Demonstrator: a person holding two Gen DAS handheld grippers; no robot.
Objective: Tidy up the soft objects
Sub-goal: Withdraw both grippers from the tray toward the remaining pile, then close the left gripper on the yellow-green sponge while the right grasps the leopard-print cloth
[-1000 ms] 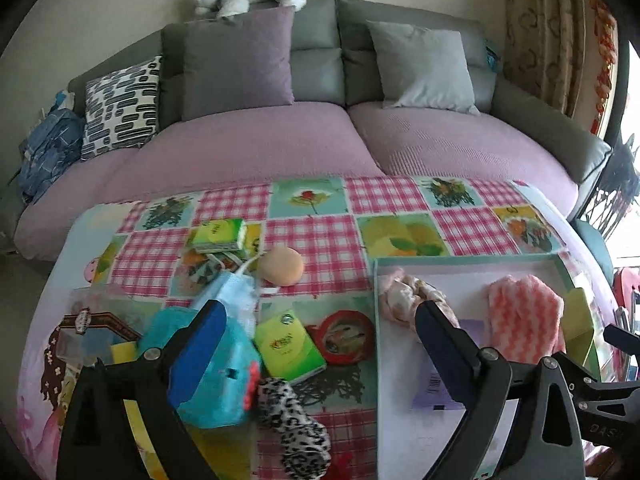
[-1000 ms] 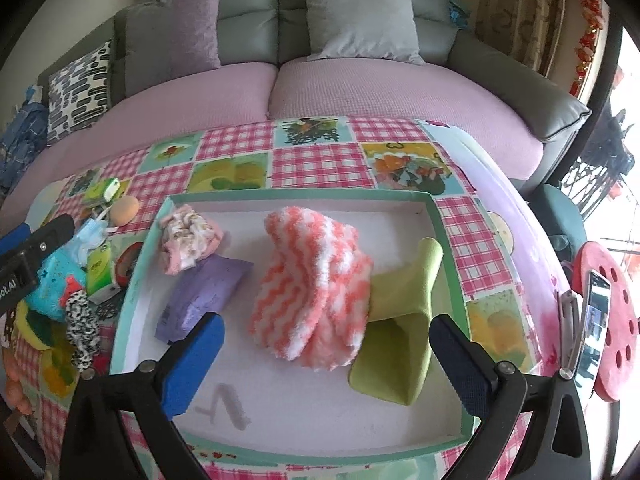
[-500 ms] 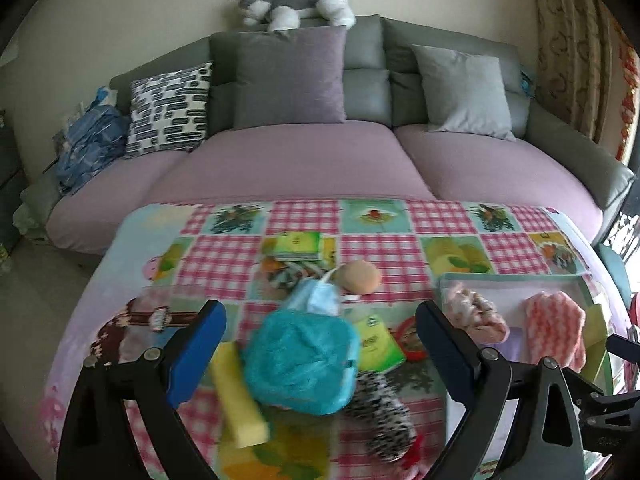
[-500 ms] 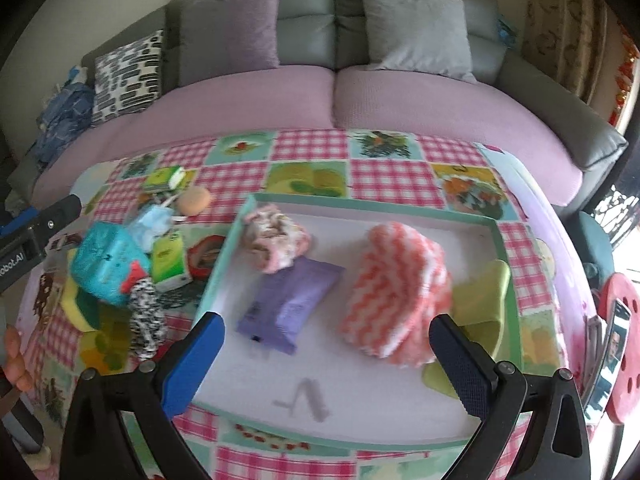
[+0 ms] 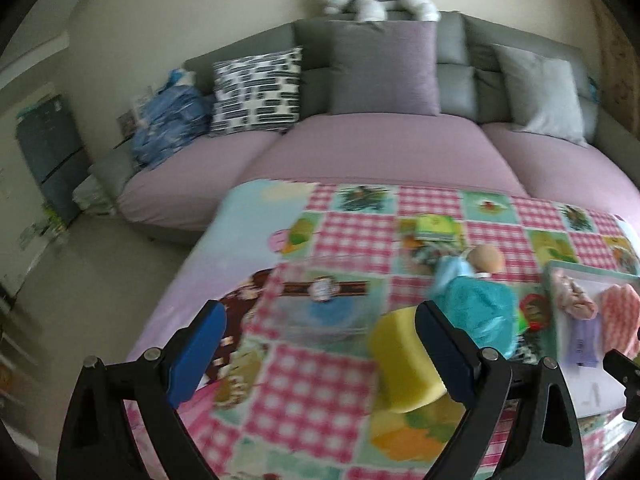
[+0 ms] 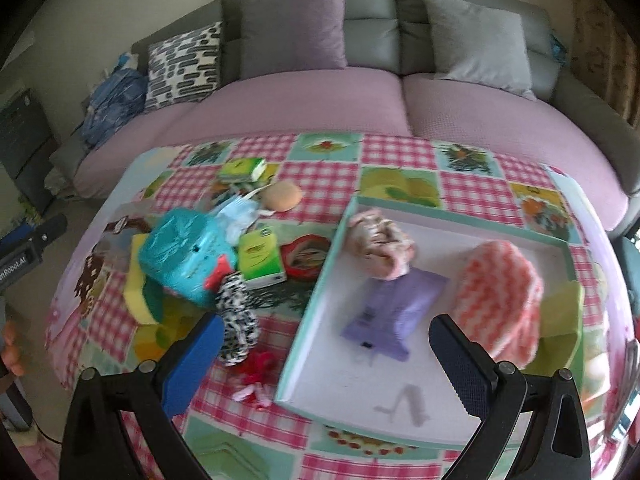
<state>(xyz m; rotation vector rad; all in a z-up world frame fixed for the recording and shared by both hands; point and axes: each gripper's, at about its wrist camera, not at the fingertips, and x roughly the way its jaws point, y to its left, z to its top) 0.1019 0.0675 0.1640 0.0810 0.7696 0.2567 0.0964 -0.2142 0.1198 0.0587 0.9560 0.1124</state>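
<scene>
The soft things fall into two groups on the checked surface (image 6: pixel 320 176). Inside the tray (image 6: pixel 316 300) lie a pink ruffled cloth (image 6: pixel 380 244), a purple pack (image 6: pixel 394 312), a pink-and-white fluffy cloth (image 6: pixel 500 292) and a green cloth (image 6: pixel 562 320), apparently already sorted. Beside the tray's left wall a loose heap waits: a teal pouch (image 6: pixel 186 254) resting on a yellow sponge (image 6: pixel 136 300), a spotted cloth (image 6: pixel 236 320), a face mask (image 6: pixel 240 216), two green tissue packs and a beige puff (image 6: pixel 282 196).

Both grippers hang above the surface with fingers spread wide and nothing between them. The right gripper (image 6: pixel 324 364) faces the tray's left edge; the left gripper (image 5: pixel 320 344) has the sponge (image 5: pixel 404 364) just behind its right finger.

Compared with half a second ago, the left view has swung leftward, so the heap has slid from its middle to its right. The right view has also shifted left, bringing the heap more fully into view. Nothing on the surface appears moved.
</scene>
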